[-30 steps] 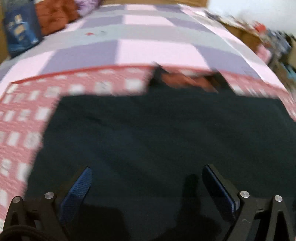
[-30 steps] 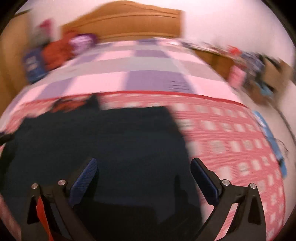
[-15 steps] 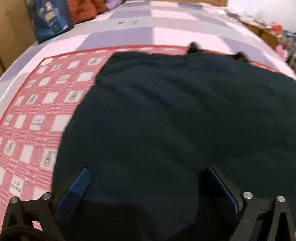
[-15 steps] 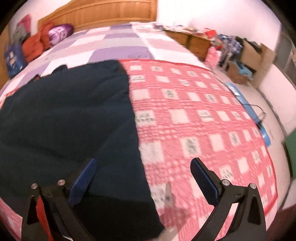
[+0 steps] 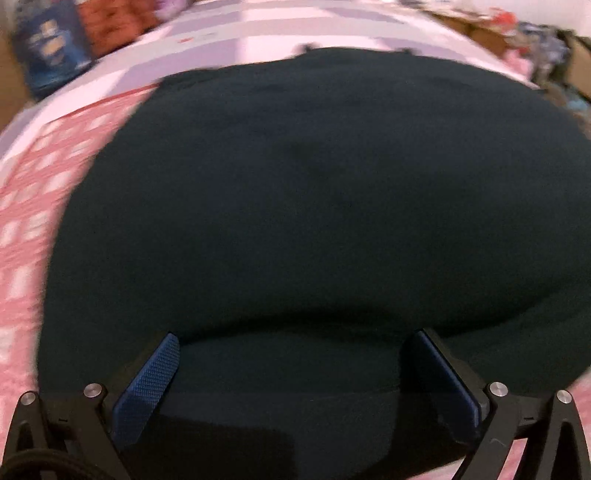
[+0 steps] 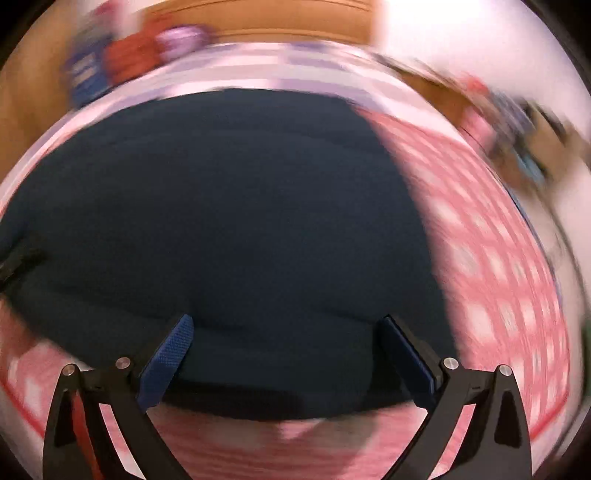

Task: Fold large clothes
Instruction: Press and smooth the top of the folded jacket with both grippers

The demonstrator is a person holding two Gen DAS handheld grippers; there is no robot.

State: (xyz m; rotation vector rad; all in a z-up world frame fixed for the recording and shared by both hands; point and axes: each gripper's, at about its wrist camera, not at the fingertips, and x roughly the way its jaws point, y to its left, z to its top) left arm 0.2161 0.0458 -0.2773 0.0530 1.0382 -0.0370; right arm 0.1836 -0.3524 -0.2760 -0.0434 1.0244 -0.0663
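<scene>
One dark garment (image 5: 295,192) lies on one red-and-white checked blanket (image 6: 491,266), over one pink-and-purple quilt (image 5: 258,40). There are two grippers, the left (image 5: 291,350) and the right (image 6: 286,332), each with two blue-padded fingers spread wide. At the bed's head sit one blue bag (image 5: 48,55), one orange-red bundle (image 6: 129,55), one purple cushion (image 6: 181,38) and one wooden headboard (image 6: 266,18); the clutter on the right is too blurred to count.

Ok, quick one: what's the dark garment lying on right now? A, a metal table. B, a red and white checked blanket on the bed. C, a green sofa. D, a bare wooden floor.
B: the garment lies spread on the red and white checked blanket, with both the left gripper and the right gripper open over its near edge.
</scene>
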